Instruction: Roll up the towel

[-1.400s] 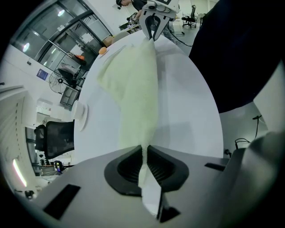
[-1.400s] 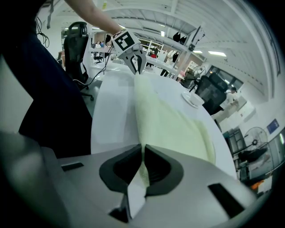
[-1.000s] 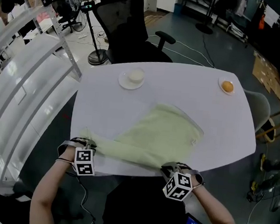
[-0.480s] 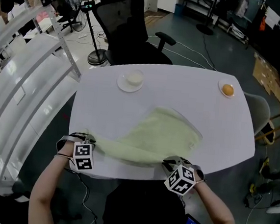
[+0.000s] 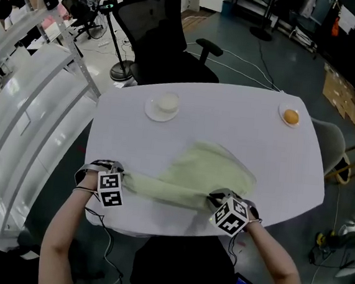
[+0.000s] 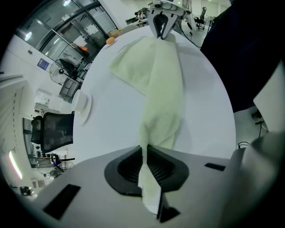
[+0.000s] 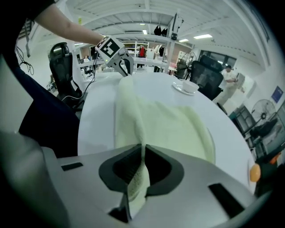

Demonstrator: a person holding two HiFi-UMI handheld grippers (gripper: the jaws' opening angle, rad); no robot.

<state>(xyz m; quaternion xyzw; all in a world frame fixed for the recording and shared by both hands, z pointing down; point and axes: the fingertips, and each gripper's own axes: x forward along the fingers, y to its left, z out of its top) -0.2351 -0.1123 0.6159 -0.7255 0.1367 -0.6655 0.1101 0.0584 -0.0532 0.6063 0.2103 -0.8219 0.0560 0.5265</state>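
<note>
Left gripper (image 5: 121, 178) is clamped on one towel (image 5: 206, 172) corner at the table's (image 5: 242, 119) near-left edge. The rest of the towel lies toward the table's middle, and the right gripper (image 5: 214, 202) pinches the other corner at the near edge. I'd hold that hem taut and level, then fold it over evenly so the roll starts tight.

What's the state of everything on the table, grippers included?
towel: not rolled; near edge pinched at both ends, the rest lying rumpled on the table.
left gripper: shut on the towel.
right gripper: shut on the towel.
cup: upright on its saucer.
orange: at rest, far right of the table.
</note>
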